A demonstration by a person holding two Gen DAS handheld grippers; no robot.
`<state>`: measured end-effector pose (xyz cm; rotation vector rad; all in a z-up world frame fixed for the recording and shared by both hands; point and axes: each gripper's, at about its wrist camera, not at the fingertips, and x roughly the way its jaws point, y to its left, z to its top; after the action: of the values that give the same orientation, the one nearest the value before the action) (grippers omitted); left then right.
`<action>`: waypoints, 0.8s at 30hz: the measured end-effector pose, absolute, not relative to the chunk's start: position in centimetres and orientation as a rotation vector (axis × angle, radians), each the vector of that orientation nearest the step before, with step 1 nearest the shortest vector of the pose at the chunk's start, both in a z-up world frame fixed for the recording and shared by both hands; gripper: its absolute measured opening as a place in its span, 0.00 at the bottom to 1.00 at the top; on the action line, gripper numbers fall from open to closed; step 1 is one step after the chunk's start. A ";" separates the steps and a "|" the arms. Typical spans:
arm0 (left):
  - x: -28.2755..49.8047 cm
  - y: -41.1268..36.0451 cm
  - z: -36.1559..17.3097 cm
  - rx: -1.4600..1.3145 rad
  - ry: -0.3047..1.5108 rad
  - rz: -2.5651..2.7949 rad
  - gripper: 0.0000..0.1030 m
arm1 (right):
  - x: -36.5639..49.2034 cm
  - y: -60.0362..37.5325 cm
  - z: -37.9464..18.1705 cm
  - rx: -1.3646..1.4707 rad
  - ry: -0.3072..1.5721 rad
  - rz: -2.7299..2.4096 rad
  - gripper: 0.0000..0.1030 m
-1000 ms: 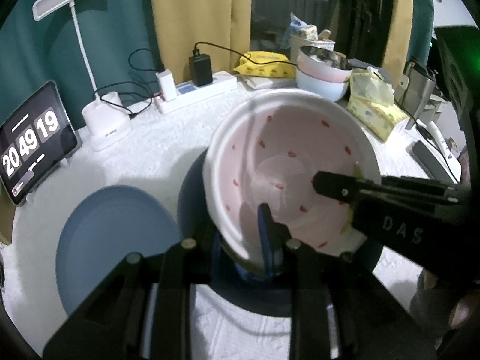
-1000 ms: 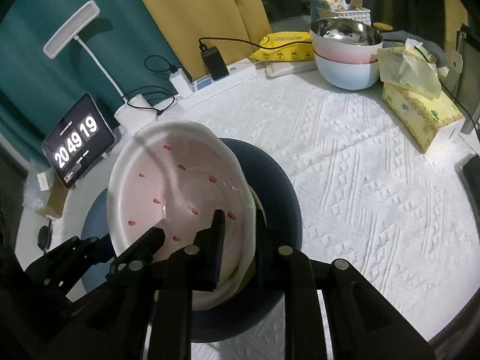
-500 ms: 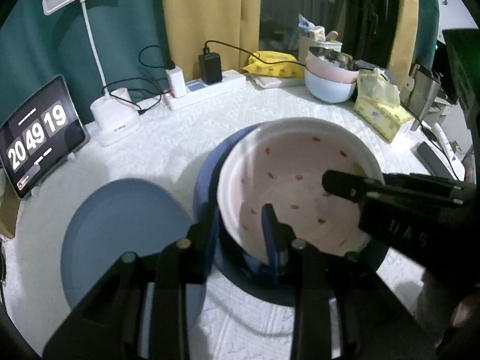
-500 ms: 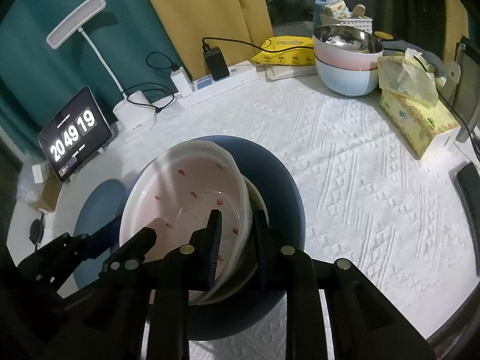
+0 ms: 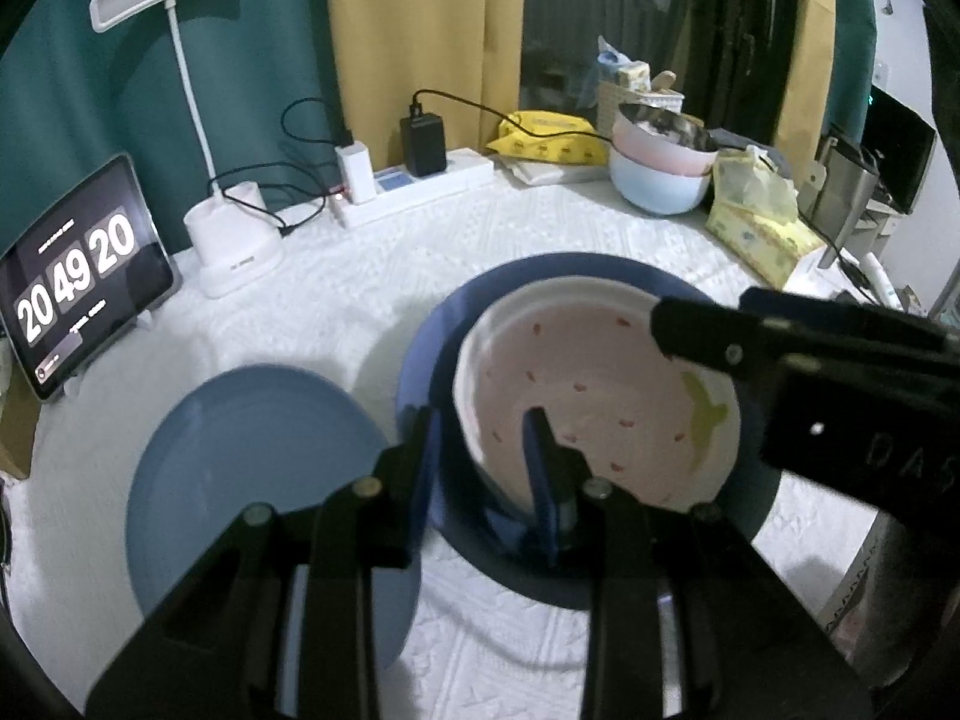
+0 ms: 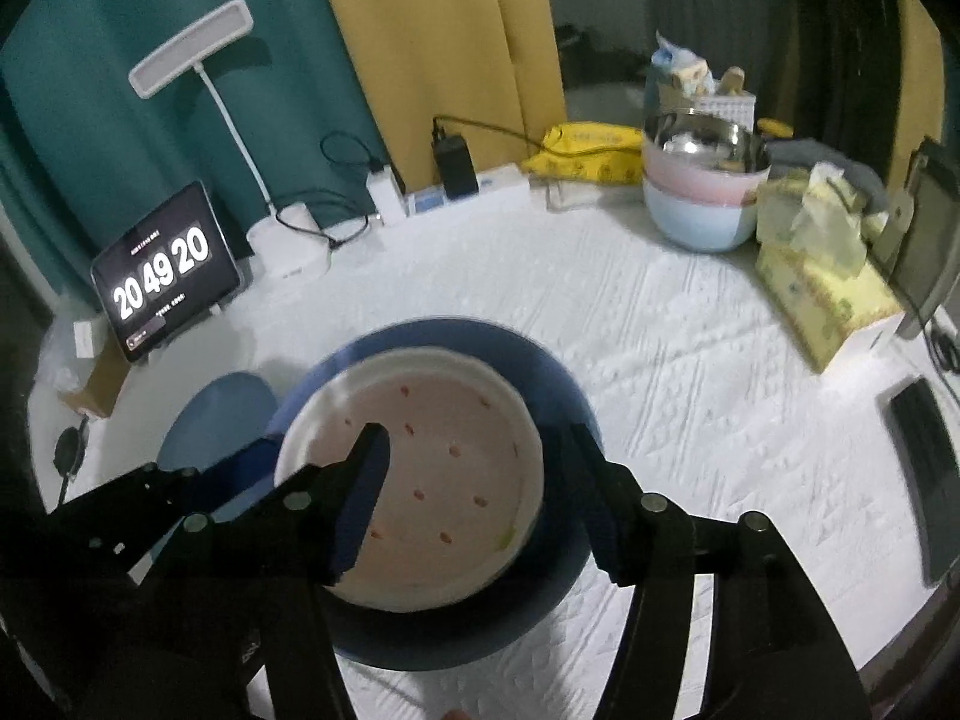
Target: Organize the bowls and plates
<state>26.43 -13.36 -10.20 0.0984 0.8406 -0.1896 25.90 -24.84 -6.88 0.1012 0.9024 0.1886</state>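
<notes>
Nearest the left wrist camera, the left tongs [image 5: 486, 456] stand parted astride the near-left rim of the spotted white bowl [image 5: 600, 402], one finger outside the wall and the other inside over the pink interior; whether the pads actually press the rim cannot be told, though the gap between them looks wide. The right tongs [image 6: 474, 480] are spread wide on either side of the same bowl, left finger over its inside, right finger just beyond its right edge, gripping nothing. The bowl itself sits in the dark blue plate [image 6: 558, 372], off centre toward the plate's left side and apparently level, with a yellow-green smear near its right rim. So the piece lies directly ahead of both tongs, each reaching it from an opposite flank, and neither is clearly the nearer. Left of the stack, the light blue plate [image 5: 240, 468] lies flat on the white quilted tabletop [image 6: 690, 360], just beside the dark plate and closest to the left tongs; I judge it the likely next piece to gather. Farther back, the stacked bowls [image 6: 702, 192], steel in pink in pale blue, stand well apart near the rear right edge.
</notes>
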 end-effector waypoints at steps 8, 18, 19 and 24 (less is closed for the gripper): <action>26.4 -12.8 -9.5 0.087 0.825 -0.190 0.29 | 25.9 -24.8 -6.2 0.079 0.883 0.183 0.61; 26.5 -11.7 -7.6 0.060 0.767 -0.157 0.43 | 25.8 -25.5 -5.3 0.047 0.846 0.156 0.61; 26.5 -11.5 -7.4 0.061 0.763 -0.153 0.43 | 25.8 -25.7 -5.2 0.040 0.839 0.151 0.61; 26.5 -10.5 -7.2 0.062 0.753 -0.133 0.44 | 25.6 -27.1 -4.6 0.029 0.814 0.130 0.61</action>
<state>26.53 -10.46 -7.21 0.0621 0.7533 -0.1333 25.61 -27.08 -4.56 0.0292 0.8135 0.1300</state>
